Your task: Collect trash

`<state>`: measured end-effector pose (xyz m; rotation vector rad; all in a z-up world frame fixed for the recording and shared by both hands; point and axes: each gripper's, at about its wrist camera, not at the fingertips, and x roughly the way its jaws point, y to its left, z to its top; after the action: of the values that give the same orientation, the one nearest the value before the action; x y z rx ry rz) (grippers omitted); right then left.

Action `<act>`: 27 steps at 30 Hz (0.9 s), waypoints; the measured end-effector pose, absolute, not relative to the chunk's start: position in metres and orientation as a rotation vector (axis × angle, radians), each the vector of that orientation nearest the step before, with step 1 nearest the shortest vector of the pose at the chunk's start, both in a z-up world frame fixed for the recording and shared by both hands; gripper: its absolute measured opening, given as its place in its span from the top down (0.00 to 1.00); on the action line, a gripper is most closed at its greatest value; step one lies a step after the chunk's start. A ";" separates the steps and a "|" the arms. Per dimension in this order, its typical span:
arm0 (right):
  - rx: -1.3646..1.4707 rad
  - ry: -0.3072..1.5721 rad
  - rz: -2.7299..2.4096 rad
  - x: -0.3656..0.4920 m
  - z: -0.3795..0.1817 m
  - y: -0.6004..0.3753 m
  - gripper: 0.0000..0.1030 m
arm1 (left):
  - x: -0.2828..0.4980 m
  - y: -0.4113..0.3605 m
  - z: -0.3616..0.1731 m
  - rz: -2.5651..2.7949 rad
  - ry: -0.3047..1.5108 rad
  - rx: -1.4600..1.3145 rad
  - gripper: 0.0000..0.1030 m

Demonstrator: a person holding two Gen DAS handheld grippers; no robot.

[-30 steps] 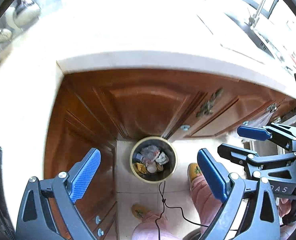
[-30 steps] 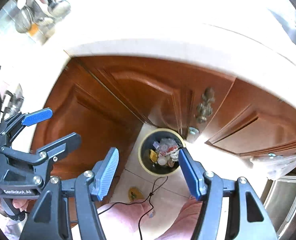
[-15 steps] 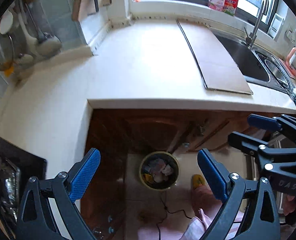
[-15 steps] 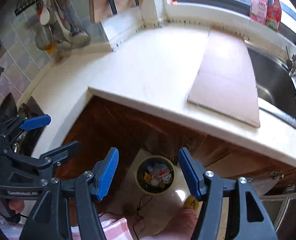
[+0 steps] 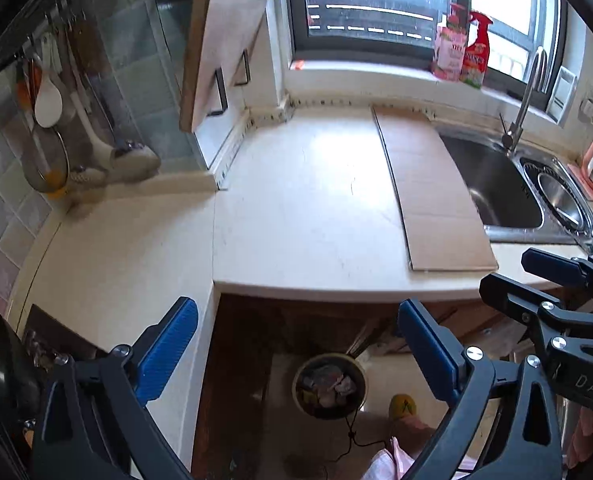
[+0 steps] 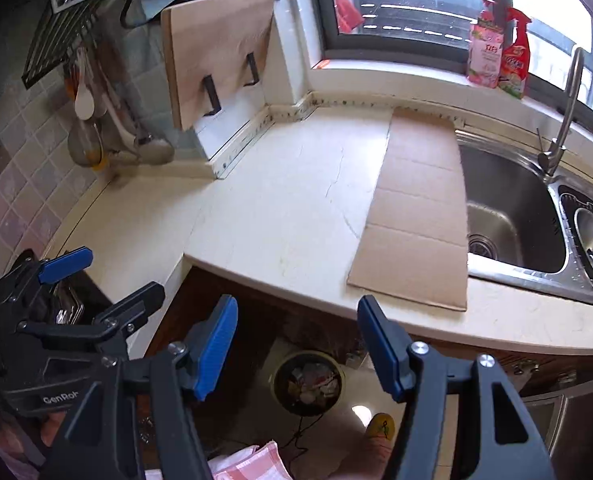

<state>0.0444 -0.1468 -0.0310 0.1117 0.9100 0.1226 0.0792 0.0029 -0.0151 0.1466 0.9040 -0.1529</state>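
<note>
A round yellow-rimmed trash bin [image 5: 330,386] full of crumpled wrappers stands on the floor below the counter edge; it also shows in the right wrist view [image 6: 307,383]. My left gripper [image 5: 296,354] is open and empty, high above the bin. My right gripper [image 6: 298,346] is open and empty too, beside the left one. Each gripper shows in the other's view: the right gripper [image 5: 536,280] at the right edge, the left gripper [image 6: 100,280] at the left edge. No loose trash shows on the cream countertop [image 5: 296,208].
A flat cardboard sheet [image 5: 432,196] lies on the counter beside the steel sink [image 5: 492,184] with its tap [image 5: 524,100]. Two spray bottles [image 5: 462,46] stand on the window sill. A cutting board [image 5: 220,44] and utensils [image 5: 48,96] hang at the left wall. A stove [image 5: 4,364] is at lower left.
Both grippers have risen from low in front of the cabinet doors to above counter height. The bin now looks smaller and the countertop, sink and window have come into view.
</note>
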 end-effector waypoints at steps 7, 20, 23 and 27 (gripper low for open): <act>0.108 0.864 0.071 0.047 -0.008 -0.154 0.39 | 0.088 -0.004 0.007 -0.145 0.863 0.135 0.02; 0.103 0.813 0.054 0.052 0.008 -0.154 0.39 | 0.098 -0.005 0.017 -0.125 0.842 0.103 0.02; 0.101 0.807 0.053 0.051 0.010 -0.155 0.39 | 0.097 -0.006 0.018 -0.122 0.837 0.105 0.02; 0.101 0.805 0.054 0.051 0.010 -0.155 0.39 | 0.097 -0.006 0.019 -0.117 0.838 0.103 0.02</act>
<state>0.0508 -0.1552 0.0103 0.1006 0.8053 0.0539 0.0965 -0.0062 0.0186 0.1029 0.8382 -0.1170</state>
